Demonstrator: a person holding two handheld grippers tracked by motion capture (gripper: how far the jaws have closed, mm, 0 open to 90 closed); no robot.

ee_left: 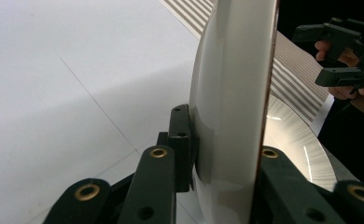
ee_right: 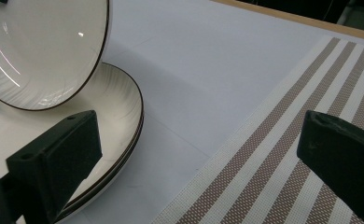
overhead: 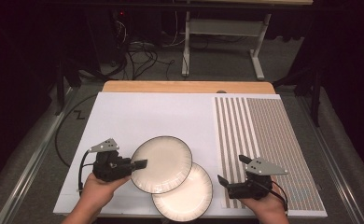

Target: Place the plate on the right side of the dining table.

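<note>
While the left gripper (overhead: pixel 140 164) is clenched on the left rim of the upper plate (overhead: pixel 164 163), this plate is lifted and tilted, overlapping the lower plate (overhead: pixel 189 196) on the counter (overhead: pixel 138 112). Right gripper (overhead: pixel 223 181) is released, beside the striped mat (overhead: pixel 264 135).

The upper plate (overhead: pixel 162 164) is round, cream-white and glossy with a thin dark rim. It is lifted and tilted, pinched at its nine o'clock edge, and overlaps the stack from ten o'clock. The lower plates (overhead: pixel 189 198) match it; the right gripper view shows two rims stacked flat on the white sheet.
</note>
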